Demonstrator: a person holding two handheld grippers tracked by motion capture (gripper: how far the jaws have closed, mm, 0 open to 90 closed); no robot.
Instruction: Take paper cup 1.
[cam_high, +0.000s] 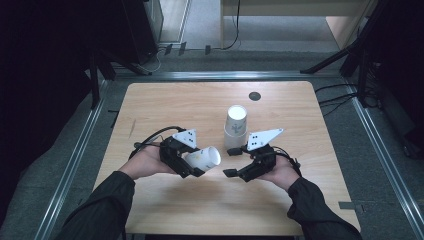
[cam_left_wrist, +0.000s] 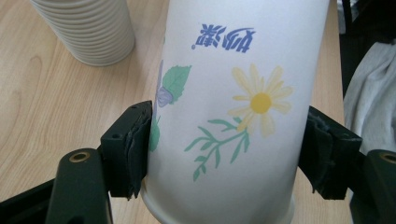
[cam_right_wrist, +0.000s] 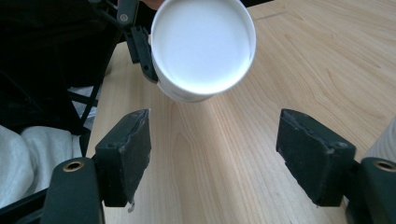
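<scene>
A white paper cup (cam_high: 204, 157) printed with a yellow daisy and green leaves (cam_left_wrist: 233, 107) lies level in my left gripper (cam_high: 192, 161), whose pads press both its sides (cam_left_wrist: 224, 154). The cup's round white end (cam_right_wrist: 203, 44) faces my right gripper (cam_high: 230, 161), a short way off. That gripper stands open with bare wood between its pads (cam_right_wrist: 215, 154). A tall stack of paper cups (cam_high: 235, 127) stands upright on the table just beyond both grippers. The stack's ribbed rims show at the top left of the left gripper view (cam_left_wrist: 88, 28).
The light wooden table (cam_high: 175, 105) has a small black round disc (cam_high: 254, 96) near its far edge. Metal floor rails and dark stands surround the table. Both forearms in dark sleeves come in from the near edge.
</scene>
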